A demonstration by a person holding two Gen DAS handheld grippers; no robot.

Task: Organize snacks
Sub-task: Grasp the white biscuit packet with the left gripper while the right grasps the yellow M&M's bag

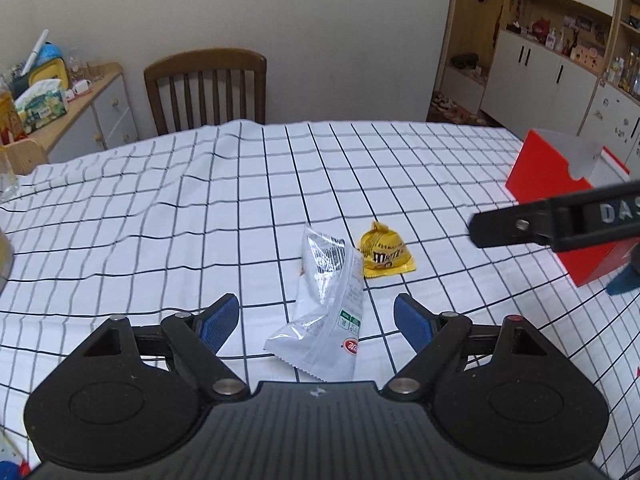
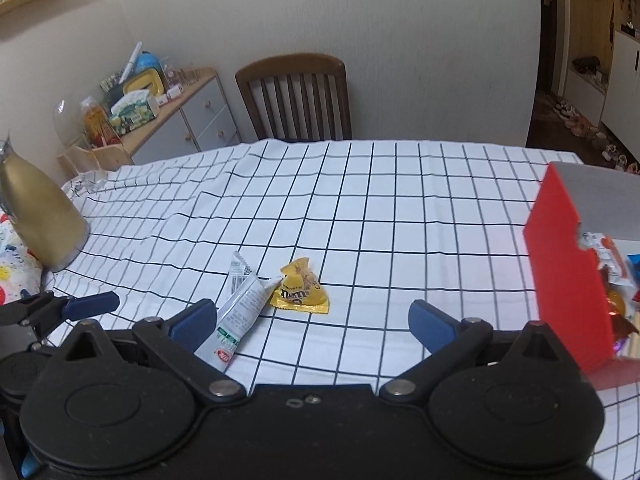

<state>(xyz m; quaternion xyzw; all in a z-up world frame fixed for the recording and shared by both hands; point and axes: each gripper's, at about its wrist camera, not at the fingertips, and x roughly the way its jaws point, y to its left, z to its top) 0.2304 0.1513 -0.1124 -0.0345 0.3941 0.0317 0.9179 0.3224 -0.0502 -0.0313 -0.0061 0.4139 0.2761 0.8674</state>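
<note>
We are at the pick-up step. Two snacks remain on the table (image 1: 160,208): a silver packet (image 1: 328,312) and, just beside it, a yellow candy bag (image 1: 386,254). The red box (image 2: 568,280) already holds several snacks. Both the left gripper (image 1: 316,322) and right gripper (image 2: 312,326) stand with fingers spread wide, holding nothing. Next, we judge, the left fingers should lower around the silver packet and close.

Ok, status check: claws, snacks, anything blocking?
Both claws open, empty: left claw, right claw. White packet and yellow M&M's bag loose on cloth, touching. Red box right, partly filled. Nothing blocking.
</note>
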